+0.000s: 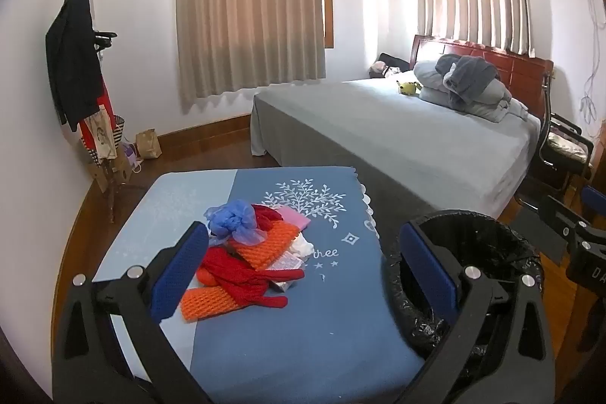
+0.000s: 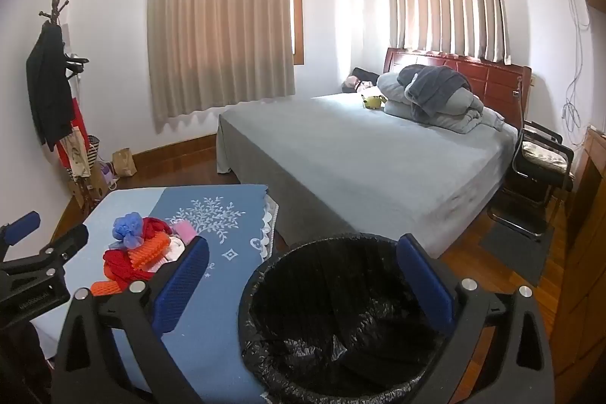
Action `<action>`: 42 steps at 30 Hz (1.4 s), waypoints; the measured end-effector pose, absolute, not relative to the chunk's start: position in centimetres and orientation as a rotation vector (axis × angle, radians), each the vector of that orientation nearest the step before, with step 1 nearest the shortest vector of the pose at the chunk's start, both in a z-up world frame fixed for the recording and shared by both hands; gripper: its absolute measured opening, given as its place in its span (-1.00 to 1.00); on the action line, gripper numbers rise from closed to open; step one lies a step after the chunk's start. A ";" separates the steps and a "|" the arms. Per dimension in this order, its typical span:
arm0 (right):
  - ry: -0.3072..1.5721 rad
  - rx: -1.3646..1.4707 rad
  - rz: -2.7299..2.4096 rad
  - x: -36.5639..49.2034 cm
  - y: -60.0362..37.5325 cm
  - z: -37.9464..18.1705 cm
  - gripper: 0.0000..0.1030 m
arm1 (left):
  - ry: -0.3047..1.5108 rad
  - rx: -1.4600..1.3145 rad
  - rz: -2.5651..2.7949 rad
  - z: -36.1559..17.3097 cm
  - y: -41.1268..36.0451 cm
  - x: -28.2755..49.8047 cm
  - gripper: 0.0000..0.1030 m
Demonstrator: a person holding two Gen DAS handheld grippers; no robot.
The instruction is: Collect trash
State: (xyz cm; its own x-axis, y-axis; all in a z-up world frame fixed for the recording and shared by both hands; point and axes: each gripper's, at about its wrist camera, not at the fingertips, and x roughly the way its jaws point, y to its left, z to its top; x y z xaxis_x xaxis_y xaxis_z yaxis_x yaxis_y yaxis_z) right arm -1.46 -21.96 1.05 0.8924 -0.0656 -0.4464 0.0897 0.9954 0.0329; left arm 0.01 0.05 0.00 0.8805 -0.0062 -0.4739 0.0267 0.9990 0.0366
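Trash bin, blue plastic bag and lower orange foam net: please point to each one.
trash bin [image 2: 341, 313], right wrist view, on the black liner inside.
blue plastic bag [image 1: 231, 219], left wrist view, on its crumpled middle.
lower orange foam net [image 1: 206, 301], left wrist view, on its ribbed surface.

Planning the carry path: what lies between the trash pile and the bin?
Only bare blue tablecloth separates the trash pile from the black-lined bin, shown in the left wrist view.

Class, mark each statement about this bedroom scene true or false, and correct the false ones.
1. The trash pile lies on the blue table. True.
2. The bin has a white liner. False: the liner is black.
3. Both grippers, left and right, are open. True.
4. The left gripper holds a red net. False: it holds nothing.
5. The bin stands left of the table. False: it stands to its right.
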 end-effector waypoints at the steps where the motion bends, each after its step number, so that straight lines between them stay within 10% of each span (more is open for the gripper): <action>1: 0.461 0.053 -0.080 -1.5 -21.9 1.1 0.88 | 0.494 0.044 -0.017 0.0 0.0 0.0 0.90; 42: 0.468 0.054 -0.080 -1.4 -21.9 0.7 0.88 | 0.495 0.045 -0.016 0.0 0.0 0.0 0.90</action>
State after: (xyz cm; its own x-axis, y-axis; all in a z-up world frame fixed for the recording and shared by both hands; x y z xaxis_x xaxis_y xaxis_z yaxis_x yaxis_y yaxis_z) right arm -1.44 -21.86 0.74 0.8895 -0.0644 -0.4523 0.0893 0.9954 0.0340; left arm 0.02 0.03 0.01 0.8799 -0.0047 -0.4751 0.0266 0.9989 0.0393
